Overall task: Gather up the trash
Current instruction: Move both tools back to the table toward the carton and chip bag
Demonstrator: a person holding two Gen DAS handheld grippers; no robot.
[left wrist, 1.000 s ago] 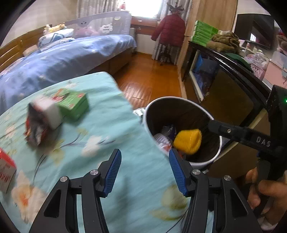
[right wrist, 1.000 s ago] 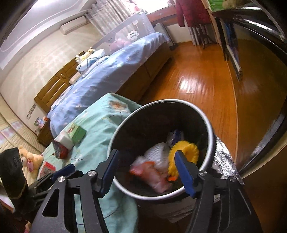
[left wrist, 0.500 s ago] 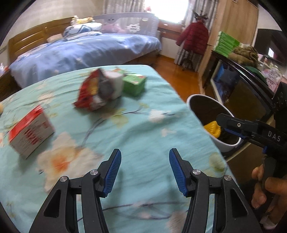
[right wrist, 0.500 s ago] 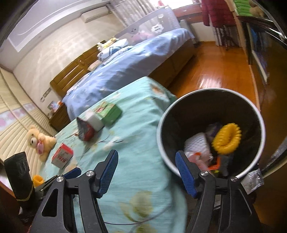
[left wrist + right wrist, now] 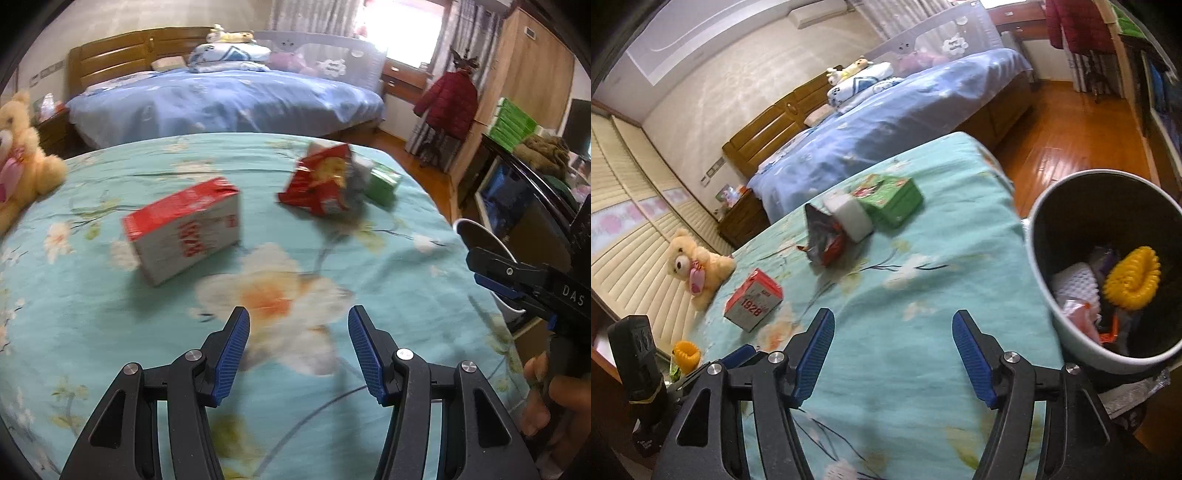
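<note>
Both grippers point(image 5: 298, 349) point(image 5: 893, 352) wide apart, empty. Carton point(image 5: 183, 229) at eleven o'clock: probably light, crushable; pinch gently across narrow sides.

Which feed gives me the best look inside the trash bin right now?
The right wrist view. It looks down into the trash bin, showing a yellow ring, white mesh and pink scraps inside. The left wrist view catches only a sliver of the bin's rim behind the right gripper, with no contents visible.

left gripper point(image 5: 298, 345): fingers point(image 5: 233, 350) spread, empty | red-and-white cardboard carton point(image 5: 183, 230): on floral teal bedspread point(image 5: 388, 280) | crumpled red snack bag point(image 5: 320, 181): beside green box point(image 5: 383, 184)
</note>
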